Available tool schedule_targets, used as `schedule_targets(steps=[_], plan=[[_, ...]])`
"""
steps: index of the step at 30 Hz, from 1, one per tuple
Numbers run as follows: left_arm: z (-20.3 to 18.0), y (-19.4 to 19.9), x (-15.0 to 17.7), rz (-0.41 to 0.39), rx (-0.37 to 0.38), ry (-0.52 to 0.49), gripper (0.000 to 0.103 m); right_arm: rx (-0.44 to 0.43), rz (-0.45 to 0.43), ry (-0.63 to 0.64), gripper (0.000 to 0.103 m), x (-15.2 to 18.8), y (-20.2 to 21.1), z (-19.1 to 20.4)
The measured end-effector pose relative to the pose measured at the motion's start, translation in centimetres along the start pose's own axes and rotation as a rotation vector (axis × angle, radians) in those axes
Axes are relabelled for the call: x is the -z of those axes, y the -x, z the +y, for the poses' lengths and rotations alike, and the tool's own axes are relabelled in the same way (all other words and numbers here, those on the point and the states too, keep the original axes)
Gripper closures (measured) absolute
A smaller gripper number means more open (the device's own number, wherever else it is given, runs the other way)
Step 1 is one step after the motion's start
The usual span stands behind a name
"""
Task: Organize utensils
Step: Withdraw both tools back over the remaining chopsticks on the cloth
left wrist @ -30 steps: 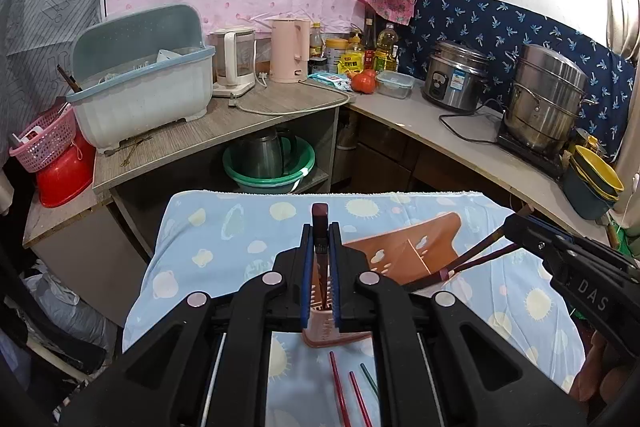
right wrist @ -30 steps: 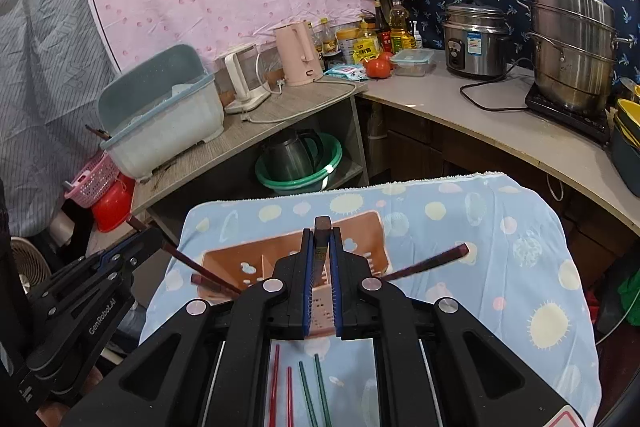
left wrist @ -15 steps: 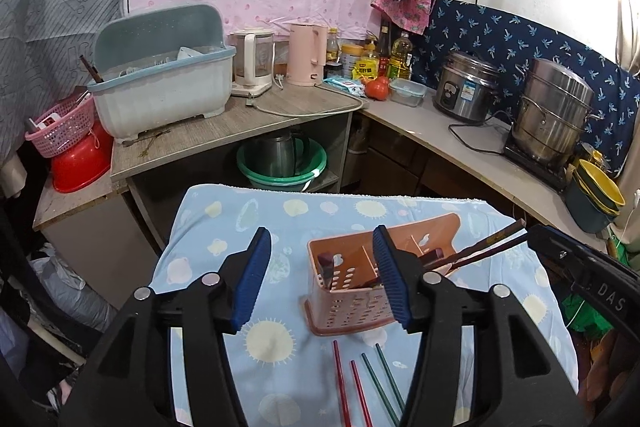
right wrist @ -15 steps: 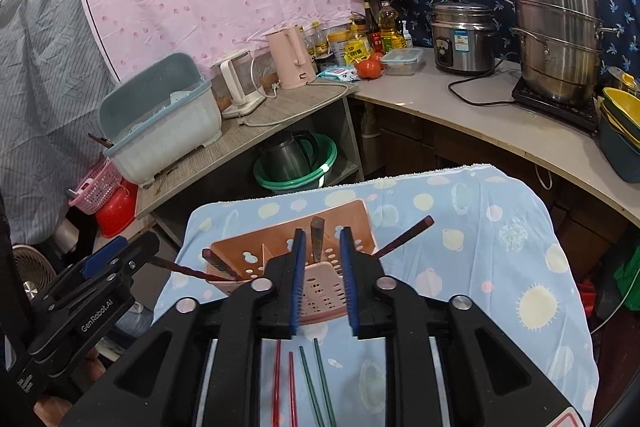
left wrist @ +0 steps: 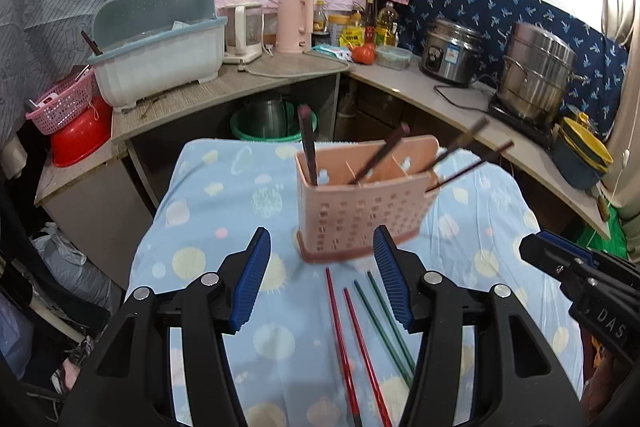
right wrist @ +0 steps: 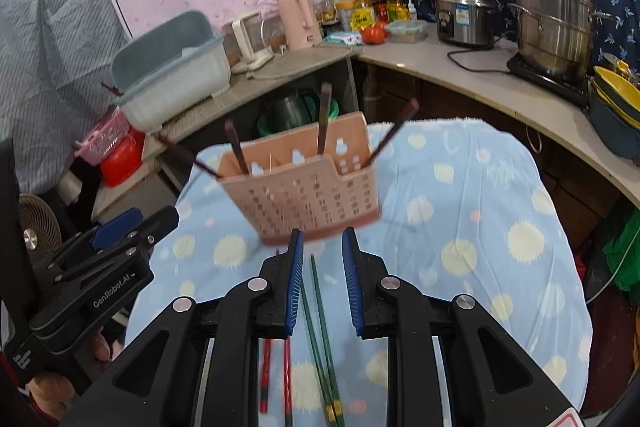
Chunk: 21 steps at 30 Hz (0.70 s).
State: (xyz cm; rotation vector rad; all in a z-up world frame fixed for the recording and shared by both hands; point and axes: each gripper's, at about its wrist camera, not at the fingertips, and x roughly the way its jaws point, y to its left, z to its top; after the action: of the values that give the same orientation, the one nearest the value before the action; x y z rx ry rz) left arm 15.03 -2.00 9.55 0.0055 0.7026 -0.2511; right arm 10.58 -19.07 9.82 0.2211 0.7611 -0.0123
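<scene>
Left wrist view shows the left gripper [left wrist: 322, 277] with fingers spread wide and empty, short of the pink holder [left wrist: 362, 197] that stands on the cloth-covered worktop [left wrist: 208, 211]. Red chopsticks [left wrist: 348, 339] and green chopsticks [left wrist: 386, 323] lie loose in front of it. Dark chopsticks [left wrist: 308, 147] lean steeply in the holder; a knock could tip it. Right wrist view alone shows the right gripper [right wrist: 322, 281], fingers partly open and empty, directly above the green pair.
</scene>
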Motion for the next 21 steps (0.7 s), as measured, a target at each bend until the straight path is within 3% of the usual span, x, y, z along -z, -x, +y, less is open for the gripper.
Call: schedule_targets(steps=[21], plan=[[-1.4, -0.7, 13.2, 0.205, 0.025, -0.038, 0.053, -0.004, 0.256, 0.03, 0.082, 14.4, -2.3, -1.0]])
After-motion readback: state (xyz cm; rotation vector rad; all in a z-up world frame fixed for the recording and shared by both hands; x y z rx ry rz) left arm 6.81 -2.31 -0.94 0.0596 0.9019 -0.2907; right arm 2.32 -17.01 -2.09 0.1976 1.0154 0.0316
